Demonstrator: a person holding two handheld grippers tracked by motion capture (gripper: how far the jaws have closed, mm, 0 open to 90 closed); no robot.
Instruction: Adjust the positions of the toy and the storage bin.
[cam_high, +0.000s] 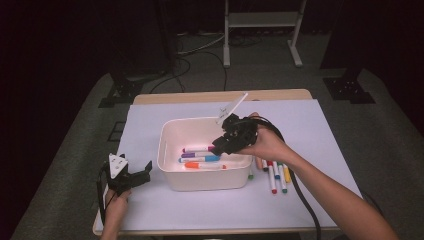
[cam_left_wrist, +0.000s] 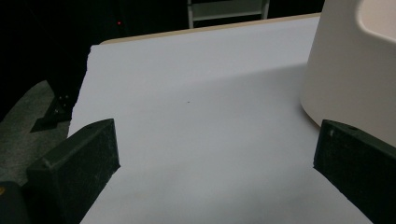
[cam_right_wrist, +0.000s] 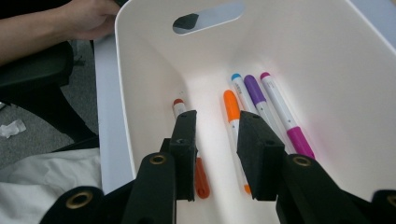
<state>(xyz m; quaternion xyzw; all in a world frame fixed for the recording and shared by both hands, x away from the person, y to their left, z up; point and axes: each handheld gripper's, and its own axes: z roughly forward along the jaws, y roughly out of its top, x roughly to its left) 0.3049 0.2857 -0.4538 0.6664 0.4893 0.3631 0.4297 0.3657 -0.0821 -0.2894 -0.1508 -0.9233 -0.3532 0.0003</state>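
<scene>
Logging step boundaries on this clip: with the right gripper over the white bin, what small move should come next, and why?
Probably lift the right gripper out of the white bin and swing it toward the markers on the table. Its jaws stand apart with nothing between them, four markers already lie in the bin, and several more wait beside it. The left gripper rests open beside the bin.

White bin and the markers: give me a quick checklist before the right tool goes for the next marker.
1. Right tool empty, jaws apart with nothing between them: ok.
2. Markers in the white bin lying flat on its floor: orange marker, purple marker, blue-capped marker, magenta marker, red-capped marker: ok.
3. Loose markers on the table right of the bin, reachable: ok.
4. Left tool open, parked left of the bin, apart from it: ok.
5. Bin upright: ok.
</scene>
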